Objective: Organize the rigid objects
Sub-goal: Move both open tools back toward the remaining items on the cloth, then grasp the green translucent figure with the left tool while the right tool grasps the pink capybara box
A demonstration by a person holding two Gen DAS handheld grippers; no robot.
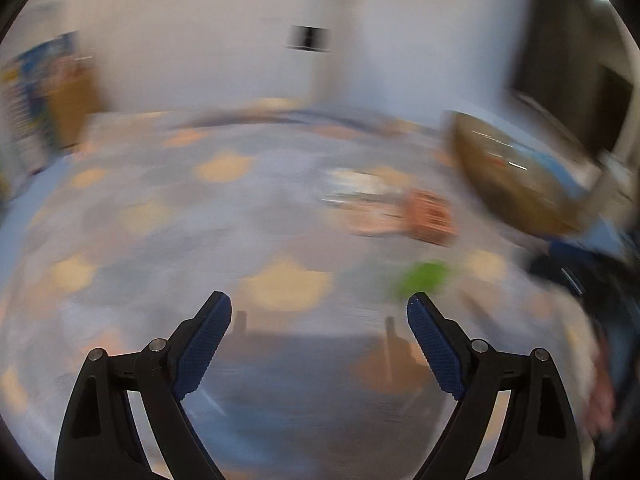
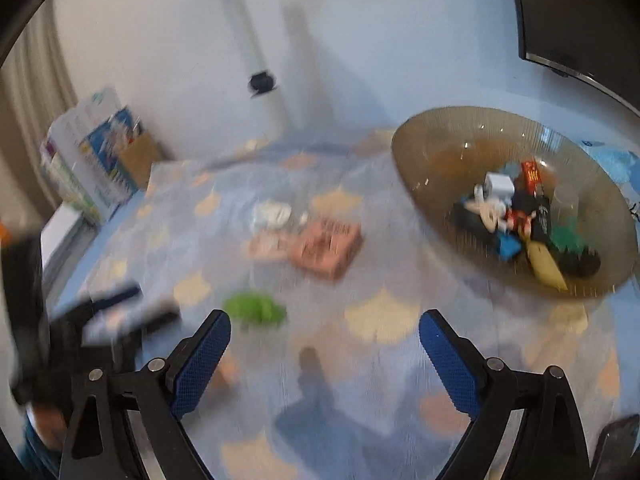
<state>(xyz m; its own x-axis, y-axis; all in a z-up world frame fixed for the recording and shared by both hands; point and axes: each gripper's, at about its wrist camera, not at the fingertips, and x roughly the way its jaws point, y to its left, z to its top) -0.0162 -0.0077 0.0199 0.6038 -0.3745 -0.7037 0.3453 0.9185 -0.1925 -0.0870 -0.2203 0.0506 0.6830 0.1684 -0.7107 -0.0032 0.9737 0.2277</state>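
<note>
Bench (image 2: 380,360) under a blue cloth with tan and grey patches; both views blurred, the left wrist view heavily.

Left gripper (image 1: 319,308): jaws released, wide apart, nothing between the blue pads. It hangs over bare cloth and touches nothing.

Right gripper (image 2: 325,326): jaws released, wide apart, nothing between them. Also over bare cloth.

Loose items on the cloth, counted in the right wrist view:
- one green piece (image 2: 256,309), just beyond the left finger of the right gripper, apart from it. Shape not readable.
- one pink box (image 2: 328,246), flat on the cloth, mid-bench.
- one pale pink item (image 2: 266,246), touching or just beside the box on its left; cannot tell which.
- one white item (image 2: 272,212), just behind the pale pink one.

Same group shows in the left wrist view: green piece (image 1: 424,278) just beyond the right finger, pink box (image 1: 430,216) further off, white item (image 1: 358,182) behind.

One bowl (image 2: 440,152), brownish, see-through, ribbed, at the far right of the bench, well apart from the loose items. Small objects heaped in its bottom: white, red, black, blue, green and yellow pieces. Heap too tangled to count.

One stack of printed cartons (image 2: 92,160) against the wall, far left.

Dark blurred gear (image 2: 60,340) at the left edge of the right wrist view.
</note>
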